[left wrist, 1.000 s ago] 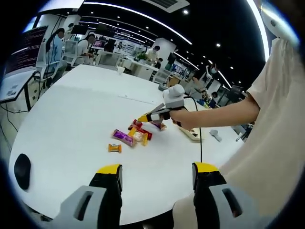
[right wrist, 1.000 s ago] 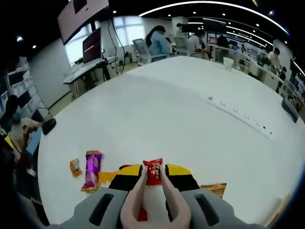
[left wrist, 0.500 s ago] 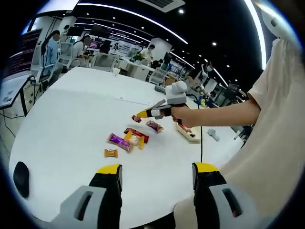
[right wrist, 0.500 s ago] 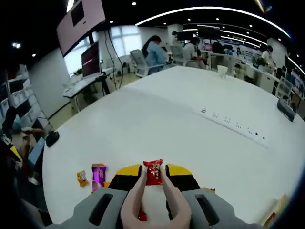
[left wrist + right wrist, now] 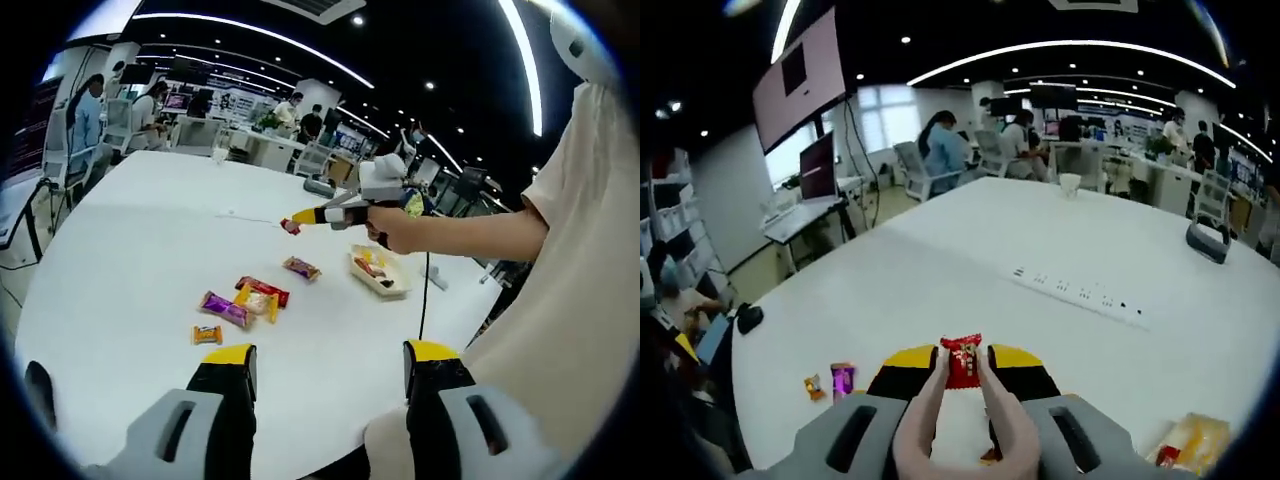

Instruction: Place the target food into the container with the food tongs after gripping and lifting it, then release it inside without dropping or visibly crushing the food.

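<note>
My right gripper is shut on a pair of beige food tongs, and the tong tips pinch a small red snack packet held high above the white table. In the left gripper view a hand holds that right gripper in the air with the red packet at its tip, left of the light tray container. The tray holds some food. My left gripper stands open near the table's front edge with nothing between its jaws.
Loose snacks lie on the table: a purple packet, a red one, a small orange one and another nearer the tray. A power strip and a cup sit farther off. A person's sleeve is at right.
The right gripper has risen from the snack pile with the red packet in the tongs and moved toward the tray. The left gripper stays open; both views have shifted.
</note>
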`<control>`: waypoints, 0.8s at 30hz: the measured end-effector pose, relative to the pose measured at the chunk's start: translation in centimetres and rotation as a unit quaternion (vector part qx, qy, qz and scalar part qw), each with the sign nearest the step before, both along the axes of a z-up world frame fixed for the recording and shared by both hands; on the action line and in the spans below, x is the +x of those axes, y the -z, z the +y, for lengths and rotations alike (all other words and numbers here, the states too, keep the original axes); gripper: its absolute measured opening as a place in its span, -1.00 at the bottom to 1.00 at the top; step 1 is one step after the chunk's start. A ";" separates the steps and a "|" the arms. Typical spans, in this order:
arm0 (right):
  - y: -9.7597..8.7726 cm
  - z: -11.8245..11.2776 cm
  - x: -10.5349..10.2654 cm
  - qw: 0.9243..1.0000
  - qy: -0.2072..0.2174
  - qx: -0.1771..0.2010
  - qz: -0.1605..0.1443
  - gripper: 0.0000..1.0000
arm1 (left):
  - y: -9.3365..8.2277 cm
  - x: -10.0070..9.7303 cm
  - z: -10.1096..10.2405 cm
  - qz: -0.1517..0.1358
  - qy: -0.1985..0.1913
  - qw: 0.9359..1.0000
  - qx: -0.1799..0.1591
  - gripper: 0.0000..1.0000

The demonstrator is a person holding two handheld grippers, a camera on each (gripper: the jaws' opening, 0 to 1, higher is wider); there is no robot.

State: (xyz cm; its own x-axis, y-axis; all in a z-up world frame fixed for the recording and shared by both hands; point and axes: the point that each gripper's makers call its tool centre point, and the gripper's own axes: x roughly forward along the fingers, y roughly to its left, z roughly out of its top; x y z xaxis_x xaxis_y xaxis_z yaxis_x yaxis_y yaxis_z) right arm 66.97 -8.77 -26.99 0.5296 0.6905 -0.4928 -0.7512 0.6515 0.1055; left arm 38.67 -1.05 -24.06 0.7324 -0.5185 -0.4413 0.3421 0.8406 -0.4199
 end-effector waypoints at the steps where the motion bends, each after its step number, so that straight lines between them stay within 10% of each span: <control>1: -0.5 -0.7 0.2 1.000 0.005 0.003 -0.004 -0.63 | -0.1 0.0 -0.2 -0.001 0.003 1.000 0.000 0.19; 24: -5.4 -10.5 0.9 0.994 0.090 0.018 -0.053 -0.63 | -2.5 0.6 -4.2 -0.042 0.056 0.997 0.015 0.17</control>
